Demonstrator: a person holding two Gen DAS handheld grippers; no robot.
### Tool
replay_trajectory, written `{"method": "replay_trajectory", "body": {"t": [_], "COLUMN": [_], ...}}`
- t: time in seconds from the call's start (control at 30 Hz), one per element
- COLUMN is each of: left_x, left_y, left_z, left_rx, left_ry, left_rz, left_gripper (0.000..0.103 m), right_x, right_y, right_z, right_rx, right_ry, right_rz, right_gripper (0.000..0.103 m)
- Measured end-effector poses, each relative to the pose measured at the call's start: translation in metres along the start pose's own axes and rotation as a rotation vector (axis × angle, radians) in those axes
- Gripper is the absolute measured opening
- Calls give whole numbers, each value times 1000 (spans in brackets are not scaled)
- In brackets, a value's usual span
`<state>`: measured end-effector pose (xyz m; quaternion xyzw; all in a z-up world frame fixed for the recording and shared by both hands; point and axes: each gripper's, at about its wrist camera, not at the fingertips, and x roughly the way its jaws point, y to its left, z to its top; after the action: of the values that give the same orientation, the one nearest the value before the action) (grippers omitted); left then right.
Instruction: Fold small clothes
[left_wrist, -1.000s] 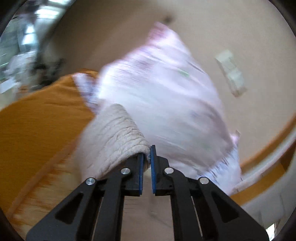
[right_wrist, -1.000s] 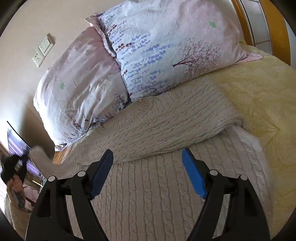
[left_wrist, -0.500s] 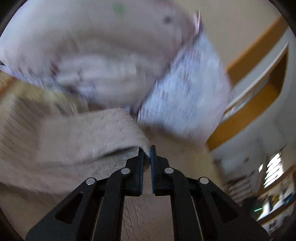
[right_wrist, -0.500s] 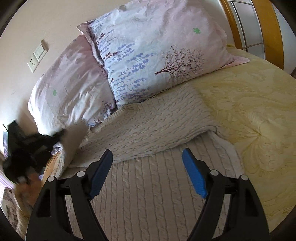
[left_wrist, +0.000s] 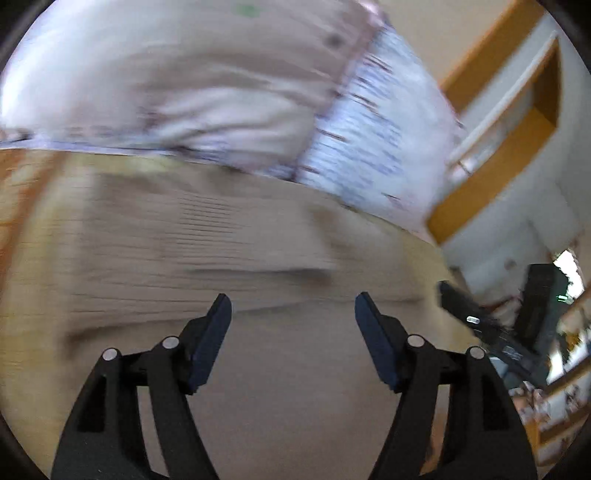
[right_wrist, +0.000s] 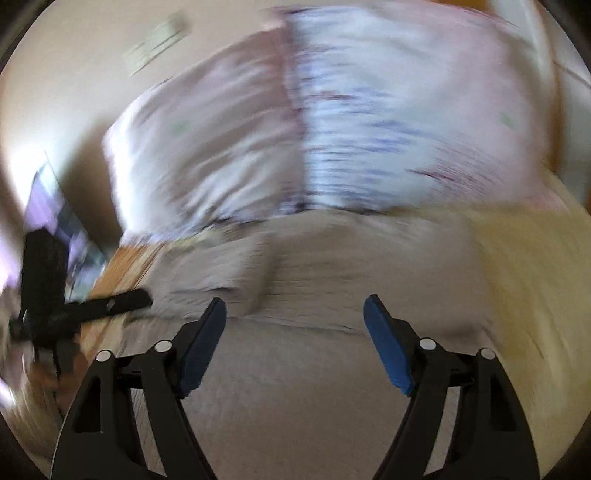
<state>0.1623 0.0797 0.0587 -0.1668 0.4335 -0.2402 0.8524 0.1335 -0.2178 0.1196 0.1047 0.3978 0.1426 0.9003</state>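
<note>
A beige cable-knit sweater (left_wrist: 207, 243) lies spread on the bed, blurred by motion; it also shows in the right wrist view (right_wrist: 332, 288), with a folded sleeve across its upper part. My left gripper (left_wrist: 293, 310) is open and empty just above the sweater. My right gripper (right_wrist: 295, 314) is open and empty over the sweater's lower part. The left gripper also shows at the left of the right wrist view (right_wrist: 110, 304). The right gripper shows at the right of the left wrist view (left_wrist: 476, 321).
Two floral pillows (right_wrist: 351, 122) lean against the wall behind the sweater. A yellow bedspread (right_wrist: 528, 273) covers the bed on the right. A wooden headboard frame (left_wrist: 491, 122) stands at the right. The bed's wooden edge (right_wrist: 122, 266) runs along the left.
My left gripper carried the sleeve over the sweater, opened and let it go. The sleeve now lies folded on the body. My right gripper stayed open and shifted over the sweater.
</note>
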Motion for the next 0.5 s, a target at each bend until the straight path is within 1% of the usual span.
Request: {"method": "replay_trajectory", "body": {"t": [0.03, 0.07, 0.13, 0.17, 0.23, 0.27, 0.33, 0.43, 0.5], "left_x": [-4, -4, -1, 3, 12, 14, 12, 11, 11], "left_y": [17, 33, 51, 59, 69, 74, 80, 82, 81], "left_z": [2, 3, 3, 2, 0, -2, -3, -3, -3], "left_rx": [-29, -65, -107, -122, -148, -169, -181, -183, -179], "left_ry": [-4, 3, 23, 36, 61, 66, 57, 56, 55], "left_rz": [38, 62, 79, 94, 100, 89, 67, 54, 48], "left_gripper": [60, 60, 58, 58, 57, 55, 54, 54, 55], "right_x": [10, 18, 41, 50, 77, 86, 110, 131, 144], "right_y": [20, 33, 69, 79, 103, 111, 123, 129, 131], "right_z": [3, 5, 9, 9, 8, 8, 5, 3, -1], "right_rx": [-80, -133, -279, -320, -418, -447, -508, -540, -561], "right_ry": [5, 11, 23, 30, 66, 80, 112, 149, 169], "right_rz": [32, 55, 91, 95, 103, 99, 57, 33, -1], "right_gripper": [74, 68, 62, 60, 55, 52, 51, 51, 51]}}
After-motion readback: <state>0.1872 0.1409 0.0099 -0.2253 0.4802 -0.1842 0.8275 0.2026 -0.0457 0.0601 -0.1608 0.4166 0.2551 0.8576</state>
